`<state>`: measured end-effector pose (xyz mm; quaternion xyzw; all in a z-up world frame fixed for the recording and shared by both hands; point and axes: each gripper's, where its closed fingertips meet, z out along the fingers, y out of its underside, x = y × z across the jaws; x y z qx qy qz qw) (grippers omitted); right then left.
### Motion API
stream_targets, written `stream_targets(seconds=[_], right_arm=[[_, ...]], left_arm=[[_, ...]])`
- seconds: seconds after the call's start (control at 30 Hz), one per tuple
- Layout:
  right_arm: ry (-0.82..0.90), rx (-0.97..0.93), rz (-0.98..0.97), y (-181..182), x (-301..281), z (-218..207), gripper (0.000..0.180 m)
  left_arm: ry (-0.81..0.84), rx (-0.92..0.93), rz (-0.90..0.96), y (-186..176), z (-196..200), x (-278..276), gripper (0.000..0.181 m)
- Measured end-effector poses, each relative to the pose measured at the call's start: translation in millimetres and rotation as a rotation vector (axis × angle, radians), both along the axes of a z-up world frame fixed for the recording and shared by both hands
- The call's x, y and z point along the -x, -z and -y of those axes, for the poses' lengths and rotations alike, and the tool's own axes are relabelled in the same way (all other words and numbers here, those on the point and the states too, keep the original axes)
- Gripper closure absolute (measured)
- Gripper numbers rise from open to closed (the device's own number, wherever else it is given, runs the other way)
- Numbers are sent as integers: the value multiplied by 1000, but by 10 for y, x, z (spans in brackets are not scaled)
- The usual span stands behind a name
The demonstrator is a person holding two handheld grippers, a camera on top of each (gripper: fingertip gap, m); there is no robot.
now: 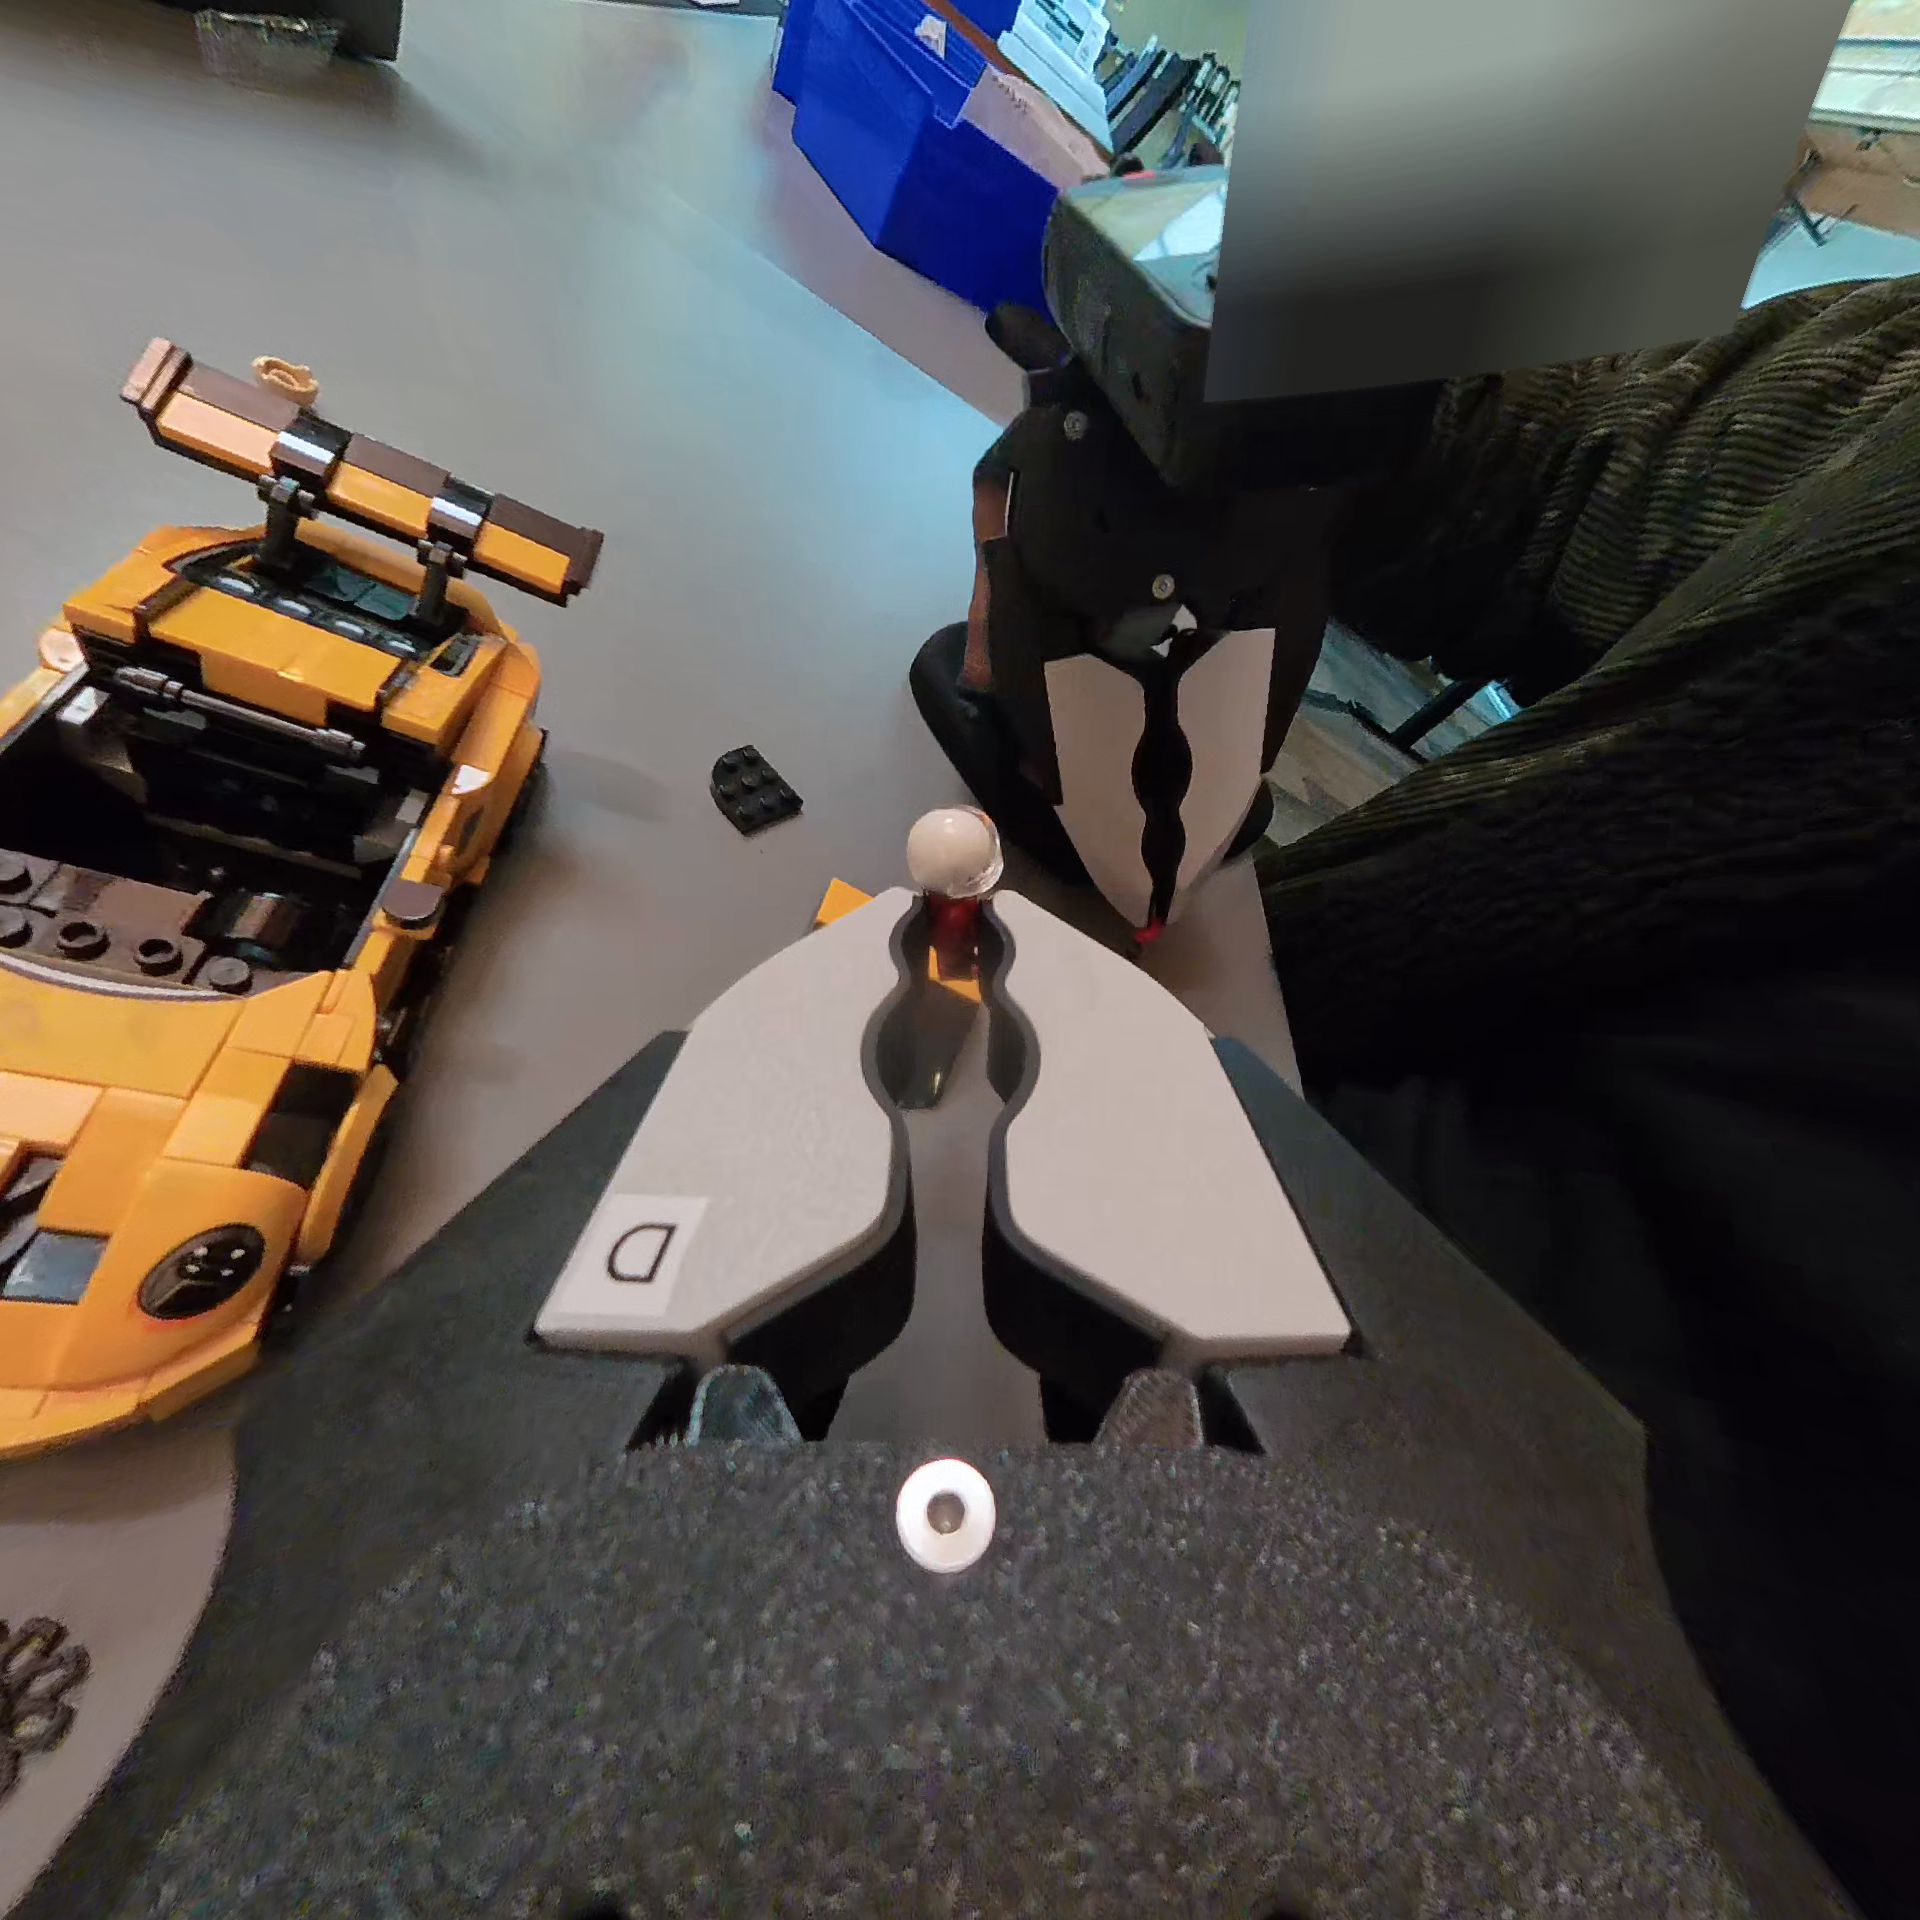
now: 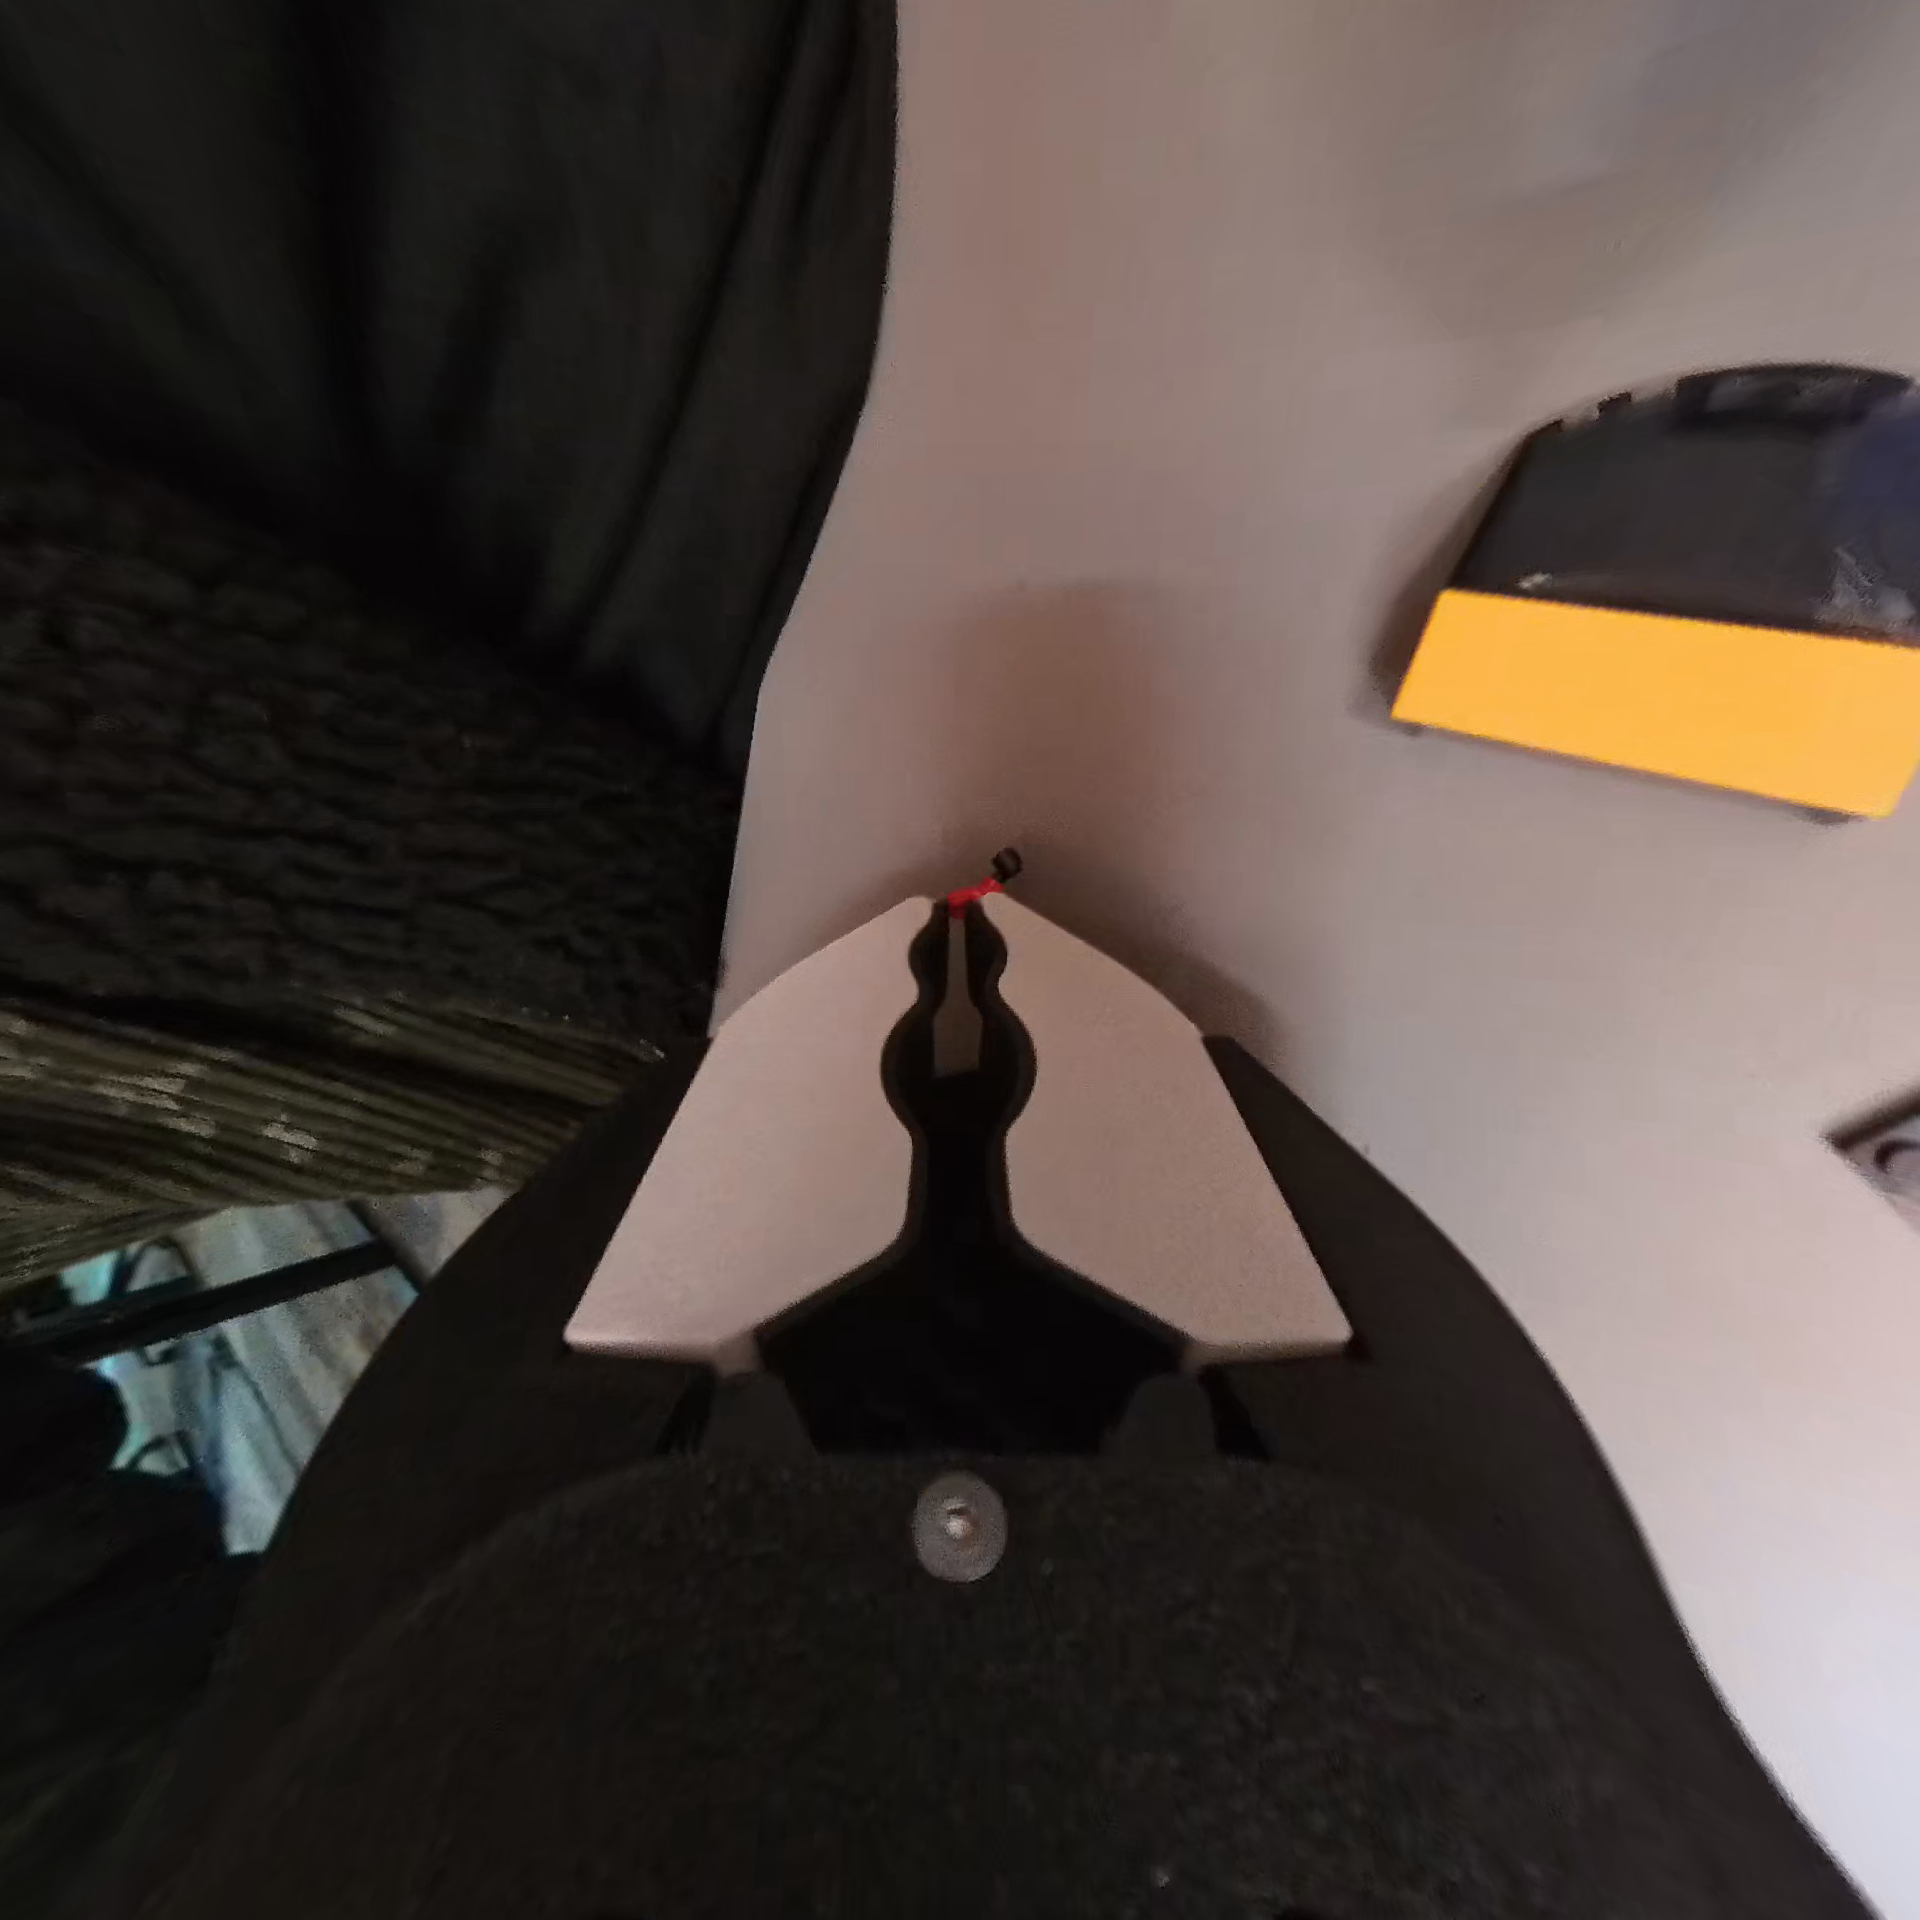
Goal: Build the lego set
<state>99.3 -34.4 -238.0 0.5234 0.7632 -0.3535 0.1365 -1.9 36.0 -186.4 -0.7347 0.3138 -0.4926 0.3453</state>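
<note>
My left gripper (image 1: pixel 951 920) is shut on a small minifigure (image 1: pixel 953 854) with a white helmet and dark red body, which stands up between its grey fingertips. The orange and black Lego car (image 1: pixel 239 935), with a rear wing and an open cockpit, sits on the grey table to the left. My right gripper (image 2: pixel 966 906) is shut on a tiny red and black piece (image 2: pixel 985 881) that sticks out of its tips. It also shows in the left wrist view (image 1: pixel 1155 914), tips down, just right of the minifigure.
A small black plate (image 1: pixel 755 790) lies loose between the car and the grippers. An orange piece (image 1: pixel 836 902) lies behind my left fingertip. An orange and black block (image 2: pixel 1662 675) lies right of my right gripper. Blue bins (image 1: pixel 904 135) stand at the back. A dark sleeve (image 1: pixel 1610 727) fills the right. Some 15 centimeters of space lies between my two pairs of fingers. My left tips are roughly 11 centimeters from the small black plate (image 1: pixel 755 790).
</note>
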Motion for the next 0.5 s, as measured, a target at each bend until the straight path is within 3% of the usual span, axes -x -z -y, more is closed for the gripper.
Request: stream_targets(seconds=[0.23, 0.33, 0.5], right_arm=[[188, -275, -125, 37, 286, -470, 163], [272, -376, -174, -17, 268, -622, 165], [273, -473, -157, 5, 129, -473, 167]], left_arm=[[-2, -5, -12, 9, -3, 10, 173], [4, -5, -9, 3, 6, 6, 173], [14, 0, -4, -1, 21, -5, 173]])
